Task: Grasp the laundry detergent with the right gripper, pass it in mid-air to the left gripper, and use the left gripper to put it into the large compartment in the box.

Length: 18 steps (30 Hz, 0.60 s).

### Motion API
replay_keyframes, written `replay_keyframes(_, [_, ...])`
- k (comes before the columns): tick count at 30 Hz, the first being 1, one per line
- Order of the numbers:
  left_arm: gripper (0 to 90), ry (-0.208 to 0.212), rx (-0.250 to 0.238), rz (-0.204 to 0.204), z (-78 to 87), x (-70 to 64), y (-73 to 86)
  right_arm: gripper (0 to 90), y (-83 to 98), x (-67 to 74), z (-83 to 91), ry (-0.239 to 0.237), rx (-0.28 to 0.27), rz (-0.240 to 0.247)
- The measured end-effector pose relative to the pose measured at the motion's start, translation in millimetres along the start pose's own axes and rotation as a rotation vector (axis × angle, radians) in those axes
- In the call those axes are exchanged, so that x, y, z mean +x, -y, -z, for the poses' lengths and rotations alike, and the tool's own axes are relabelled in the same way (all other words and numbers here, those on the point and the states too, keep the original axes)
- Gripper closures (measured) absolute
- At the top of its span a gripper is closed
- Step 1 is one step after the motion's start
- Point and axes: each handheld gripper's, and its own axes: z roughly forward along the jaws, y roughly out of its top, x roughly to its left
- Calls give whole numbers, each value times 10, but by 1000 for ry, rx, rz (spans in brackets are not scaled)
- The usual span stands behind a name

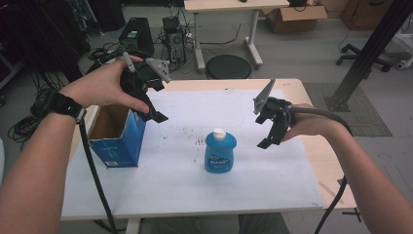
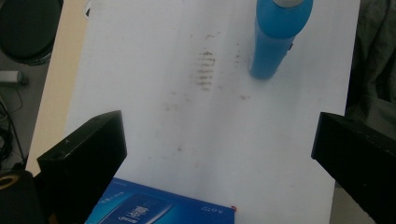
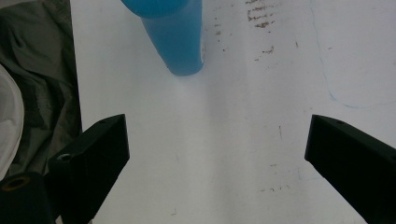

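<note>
High view: blue bottle upright between two empty, wide-open grippers

High view puts the blue bottle (image 1: 220, 151) upright with its white cap (image 1: 219, 132) on, near the middle of the white table top (image 1: 195, 190); it stands free, touched by nothing. The left gripper (image 1: 151, 109) hangs above the near corner of the open blue box (image 1: 117, 139), well apart from the bottle; the right gripper (image 1: 269, 136) hangs in the air just right of the bottle, not touching it.

Left gripper view shows both black jaws spread wide with bare table between them and nothing held; the bottle (image 2: 278, 37) stands farther off, its top cut by the upper edge, and a printed face of the box (image 2: 154, 207) lies just beside the left-hand jaw, cut by the lower edge; whether the jaw touches the box cannot be told. Right gripper view likewise shows jaws wide apart and empty; only the lower body of the bottle (image 3: 175, 39) shows there, cut off at the top, well short of the jaws.

Brown scuff marks (image 2: 205, 70) on the white surface read plainly in the left gripper view and as faint specks from above; the high view alone gives the box's open top, the bottle's label, both hands and the trailing cables. The label's wording is too small to read.
</note>
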Motion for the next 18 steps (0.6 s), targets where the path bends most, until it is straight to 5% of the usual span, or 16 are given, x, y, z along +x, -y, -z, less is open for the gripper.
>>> replay_keyframes(11, [39,-5,1,0,39,-18,-23,57,4,0,94,14,-31,7])
replay_keyframes(18, [39,-2,-1,2,52,-13,-9,49,53,-28,172,30,-109,10])
